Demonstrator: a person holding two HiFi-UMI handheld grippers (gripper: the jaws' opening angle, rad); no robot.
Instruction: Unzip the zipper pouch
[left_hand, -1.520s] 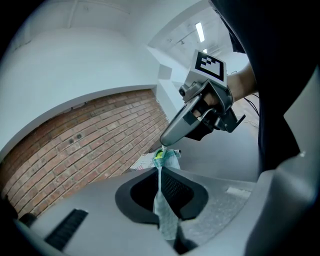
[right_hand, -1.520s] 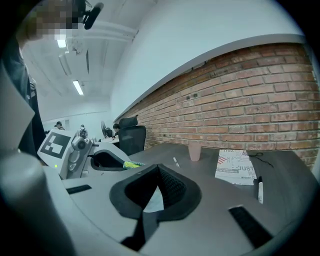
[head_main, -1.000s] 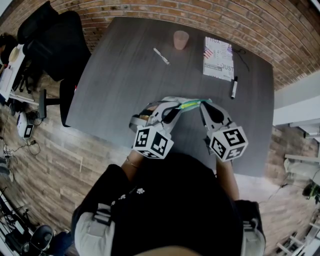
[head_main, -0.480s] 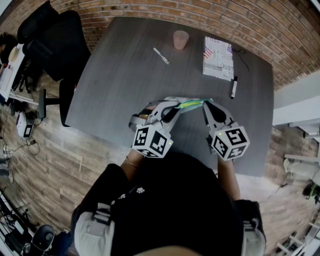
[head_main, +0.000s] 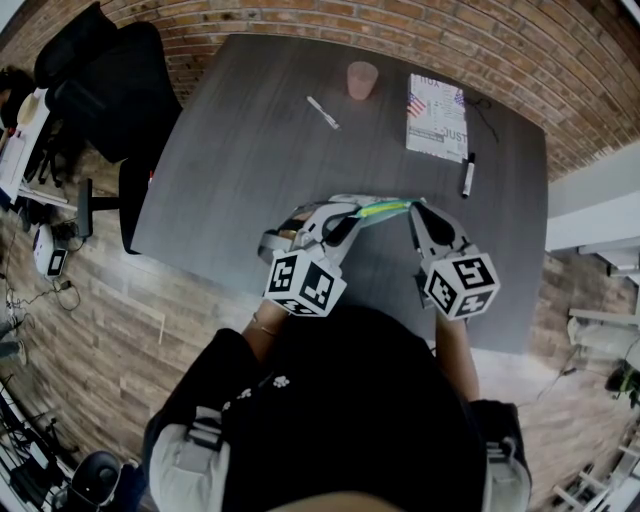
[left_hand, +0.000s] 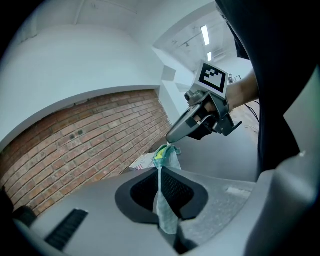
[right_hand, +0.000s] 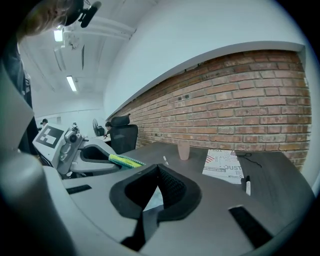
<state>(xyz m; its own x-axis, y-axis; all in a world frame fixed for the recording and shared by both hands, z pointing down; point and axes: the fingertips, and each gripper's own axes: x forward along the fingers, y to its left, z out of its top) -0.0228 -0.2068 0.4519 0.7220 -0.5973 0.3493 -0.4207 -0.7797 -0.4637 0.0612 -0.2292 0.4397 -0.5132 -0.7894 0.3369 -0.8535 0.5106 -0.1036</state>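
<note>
I've got the zipper pouch (head_main: 385, 208) stretched in the air above the table's (head_main: 250, 150) near edge. The left gripper (head_main: 338, 222) pinches its teal fabric, and the right gripper (head_main: 417, 212) is clamped on the far end, probably the pull. I'd anchor the left and draw the right straight along the zip, staying taut.

Teal-yellow pouch (head_main: 385, 209), dark grey table (head_main: 250, 150)
</note>
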